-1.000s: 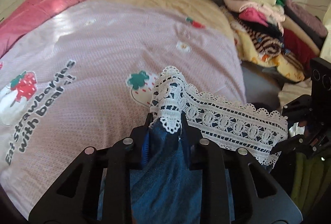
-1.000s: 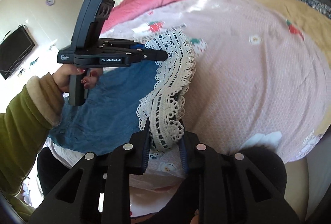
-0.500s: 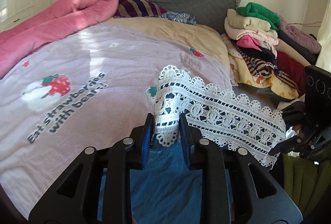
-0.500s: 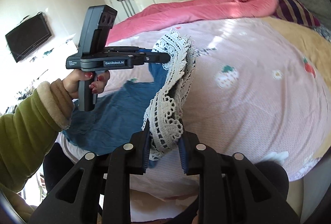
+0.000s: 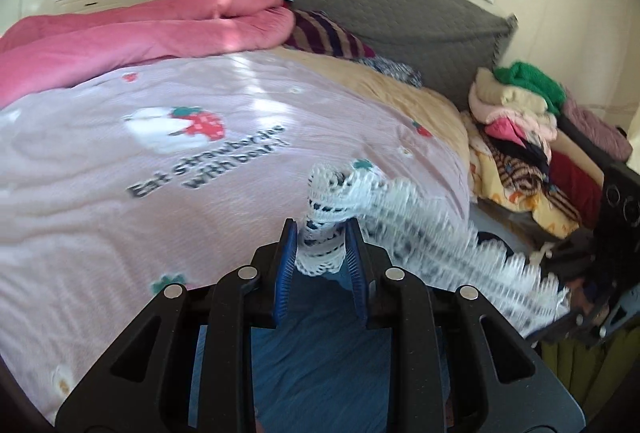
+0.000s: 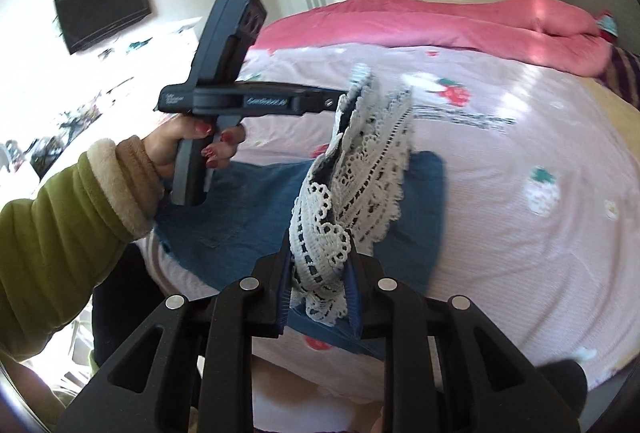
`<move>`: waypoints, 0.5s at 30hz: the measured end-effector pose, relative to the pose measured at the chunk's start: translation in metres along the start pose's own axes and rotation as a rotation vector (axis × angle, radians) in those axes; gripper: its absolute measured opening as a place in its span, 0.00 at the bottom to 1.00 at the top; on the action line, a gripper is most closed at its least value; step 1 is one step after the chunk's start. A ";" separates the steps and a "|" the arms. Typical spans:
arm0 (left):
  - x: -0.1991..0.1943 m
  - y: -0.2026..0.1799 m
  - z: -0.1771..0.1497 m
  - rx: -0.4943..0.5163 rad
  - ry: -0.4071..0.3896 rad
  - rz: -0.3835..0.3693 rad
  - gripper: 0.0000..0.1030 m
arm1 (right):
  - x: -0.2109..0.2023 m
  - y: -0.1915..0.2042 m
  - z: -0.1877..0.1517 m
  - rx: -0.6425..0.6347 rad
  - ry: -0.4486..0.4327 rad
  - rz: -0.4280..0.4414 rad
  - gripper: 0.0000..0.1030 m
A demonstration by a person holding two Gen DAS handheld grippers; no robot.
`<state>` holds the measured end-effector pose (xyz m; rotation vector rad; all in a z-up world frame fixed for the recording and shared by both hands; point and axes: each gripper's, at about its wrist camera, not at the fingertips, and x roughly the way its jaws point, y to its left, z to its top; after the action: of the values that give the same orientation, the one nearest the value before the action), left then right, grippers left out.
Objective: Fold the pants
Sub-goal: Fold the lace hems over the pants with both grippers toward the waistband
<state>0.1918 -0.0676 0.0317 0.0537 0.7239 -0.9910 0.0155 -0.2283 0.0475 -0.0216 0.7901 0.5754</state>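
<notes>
Your left gripper (image 5: pixel 321 233) is clamped narrowly on one end of the white lace hem (image 5: pixel 420 233) of the blue denim pants (image 6: pixel 248 217). Your right gripper (image 6: pixel 320 261) pinches the same hem at its other end, blue pads pressed to the lace. The hem hangs raised between the two tools; the denim drapes below onto the pink strawberry-print quilt (image 6: pixel 520 161). Your left hand (image 6: pixel 184 141), in a green sleeve (image 6: pixel 60 241), grips its handle.
</notes>
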 end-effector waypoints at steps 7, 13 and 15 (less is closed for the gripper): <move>-0.021 0.029 -0.020 -0.087 0.000 0.038 0.17 | 0.049 0.038 0.004 -0.105 0.102 0.058 0.15; -0.028 0.033 -0.035 -0.117 0.037 0.093 0.17 | 0.084 0.062 -0.016 -0.148 0.209 0.116 0.11; -0.033 0.029 -0.041 -0.125 0.053 0.117 0.19 | 0.081 0.056 -0.018 -0.126 0.211 0.140 0.14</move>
<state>0.1814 -0.0127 0.0115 0.0138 0.8208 -0.8337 0.0213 -0.1455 -0.0091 -0.1455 0.9643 0.7635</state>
